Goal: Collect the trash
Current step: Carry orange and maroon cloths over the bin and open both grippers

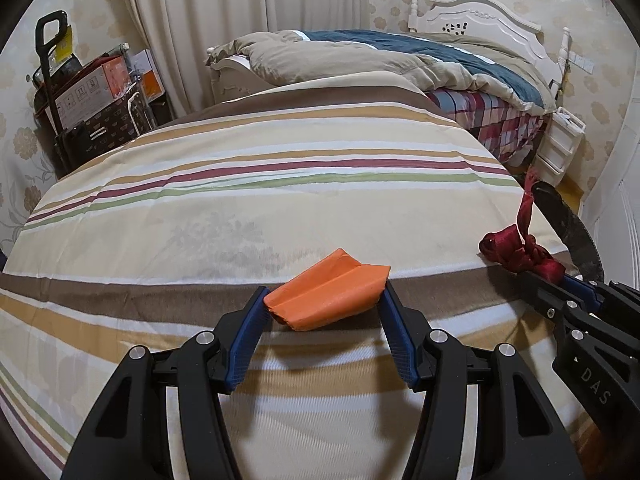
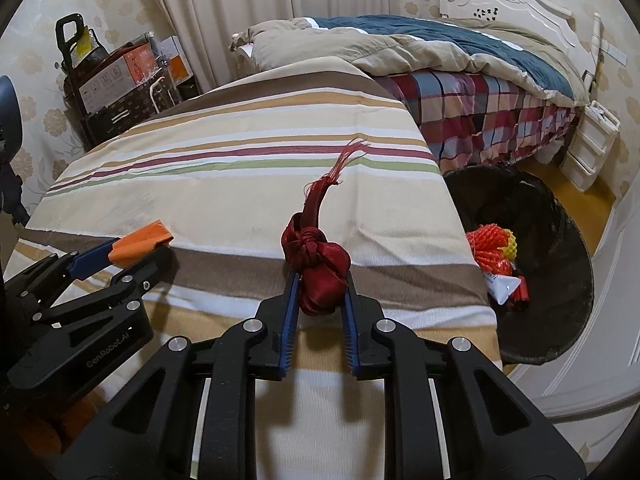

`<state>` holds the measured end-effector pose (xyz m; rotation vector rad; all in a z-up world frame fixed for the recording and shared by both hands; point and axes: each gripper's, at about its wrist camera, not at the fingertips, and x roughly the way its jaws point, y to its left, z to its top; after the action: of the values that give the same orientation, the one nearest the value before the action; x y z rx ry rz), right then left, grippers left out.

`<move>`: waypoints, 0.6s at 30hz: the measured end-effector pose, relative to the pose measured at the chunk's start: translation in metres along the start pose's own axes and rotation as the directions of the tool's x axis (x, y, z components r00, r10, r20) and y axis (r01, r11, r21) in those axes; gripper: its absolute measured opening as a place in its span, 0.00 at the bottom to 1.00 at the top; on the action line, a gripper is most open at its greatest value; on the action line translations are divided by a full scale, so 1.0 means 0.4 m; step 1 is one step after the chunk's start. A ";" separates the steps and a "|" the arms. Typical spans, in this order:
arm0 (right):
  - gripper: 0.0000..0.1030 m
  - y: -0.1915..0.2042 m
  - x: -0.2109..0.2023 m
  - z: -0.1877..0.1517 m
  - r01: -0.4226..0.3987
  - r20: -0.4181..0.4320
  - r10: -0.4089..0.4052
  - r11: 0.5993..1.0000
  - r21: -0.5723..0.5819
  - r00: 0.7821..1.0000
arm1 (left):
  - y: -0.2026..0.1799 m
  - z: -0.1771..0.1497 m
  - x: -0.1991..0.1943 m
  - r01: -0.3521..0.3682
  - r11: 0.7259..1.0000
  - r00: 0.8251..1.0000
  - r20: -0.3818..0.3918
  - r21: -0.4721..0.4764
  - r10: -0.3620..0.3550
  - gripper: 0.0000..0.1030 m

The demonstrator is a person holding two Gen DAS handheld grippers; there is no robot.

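Note:
My left gripper [image 1: 325, 300] is shut on a folded orange paper [image 1: 328, 294], held just above the striped sheet. It also shows at the left of the right wrist view [image 2: 138, 242]. My right gripper [image 2: 320, 280] is shut on a knotted dark red mesh bag [image 2: 320, 264] whose frayed tail sticks up. The red bag shows in the left wrist view [image 1: 520, 250] too. A black-lined trash bin [image 2: 560, 240] stands on the floor right of the bed and holds orange foam netting [image 2: 488, 250] and other wrappers.
The striped bed [image 1: 240, 184] fills the foreground. A second bed [image 2: 460, 92] with a plaid sheet and rumpled duvet lies behind. Boxes and a cart [image 1: 80, 92] stand at the far left, white drawers [image 2: 592, 148] at the far right.

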<state>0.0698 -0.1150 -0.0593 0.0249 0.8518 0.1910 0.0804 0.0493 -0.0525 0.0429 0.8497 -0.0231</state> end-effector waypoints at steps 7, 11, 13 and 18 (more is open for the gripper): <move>0.17 -0.003 -0.028 -0.009 -0.010 0.021 0.010 1.000 0.004 1.000 | -0.007 -0.008 -0.019 0.004 1.000 1.000 0.016 0.007 -0.004 0.55; 0.16 -0.008 -0.041 -0.008 -0.010 0.033 0.010 1.000 0.010 0.999 | -0.010 -0.005 -0.028 0.006 1.000 1.000 0.026 0.005 -0.006 0.55; 0.16 -0.013 -0.051 -0.006 -0.008 0.043 0.007 1.000 0.013 0.999 | -0.013 0.000 -0.035 0.009 1.000 0.999 0.035 0.006 -0.009 0.55; 0.16 -0.035 -0.077 0.004 0.008 0.071 -0.010 1.000 0.030 0.997 | -0.033 0.017 -0.053 0.028 1.000 0.998 0.062 0.012 -0.029 0.55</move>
<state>0.0533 -0.1342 -0.0369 0.0555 0.7834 0.1676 0.0710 0.0358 -0.0324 0.0398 0.7880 -0.0556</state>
